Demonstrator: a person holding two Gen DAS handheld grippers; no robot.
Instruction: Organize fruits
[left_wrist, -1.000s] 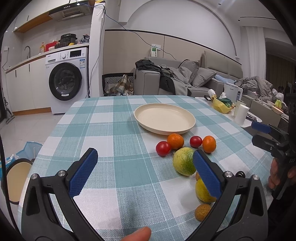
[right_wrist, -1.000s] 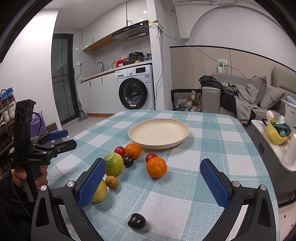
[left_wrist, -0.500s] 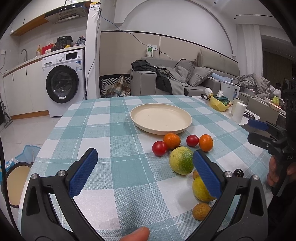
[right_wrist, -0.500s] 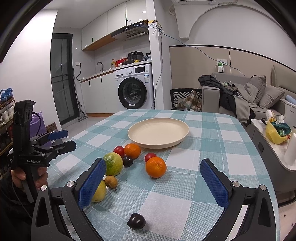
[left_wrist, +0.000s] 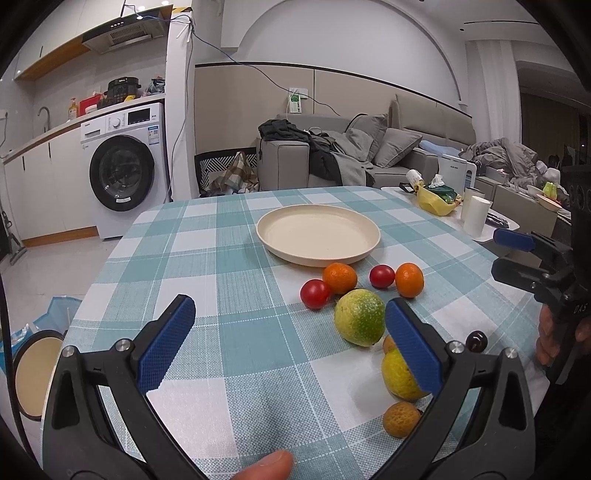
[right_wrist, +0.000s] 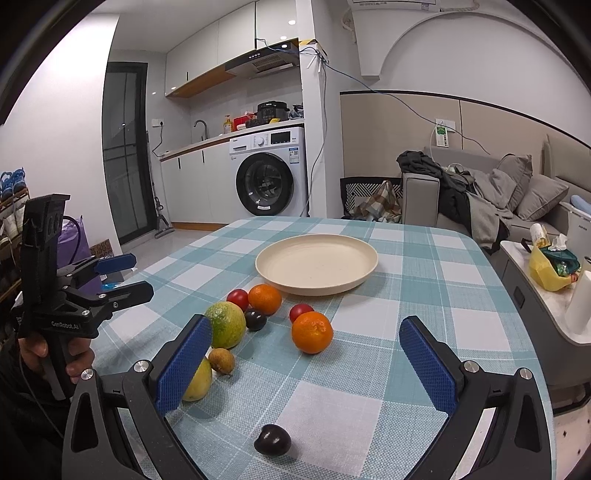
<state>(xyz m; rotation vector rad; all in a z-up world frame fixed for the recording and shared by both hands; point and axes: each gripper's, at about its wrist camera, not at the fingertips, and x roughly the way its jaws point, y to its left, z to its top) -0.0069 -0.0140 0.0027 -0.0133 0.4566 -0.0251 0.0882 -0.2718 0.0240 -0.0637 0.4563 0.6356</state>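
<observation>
- Two hand-held tools hover over a counter (right_wrist: 436, 280) draped in a teal-and-white checked cloth, where loose fruit waits near a cream plate (right_wrist: 316, 263) that holds nothing.
- The left tool (left_wrist: 291, 343) has its blue-padded jaws spread wide with nothing between them; in the right wrist view it shows at the left edge, over the counter's corner.
- The right tool (right_wrist: 314, 369) is likewise spread wide and grips nothing; a dark plum (right_wrist: 272, 439) lies on the cloth below the gap between its jaws.
- Just in front of the plate sit an orange (right_wrist: 265, 299) and a red tomato (right_wrist: 237, 300), touching or nearly so.
- A second orange (right_wrist: 312, 332) rests nearer the right tool, with a second red tomato (right_wrist: 301, 312) just behind it.
- A large green-yellow citrus (right_wrist: 225, 324) lies left of the group, a small dark plum (right_wrist: 255, 319) just beside it.
- A small brown fruit (right_wrist: 221, 360) and a yellow lemon (right_wrist: 198, 380) lie closest to the near-left edge, the lemon partly hidden behind the right tool's left jaw.
- A washing machine (right_wrist: 271, 173) and a grey sofa (right_wrist: 491, 192) heaped with clothes stand behind the counter.
</observation>
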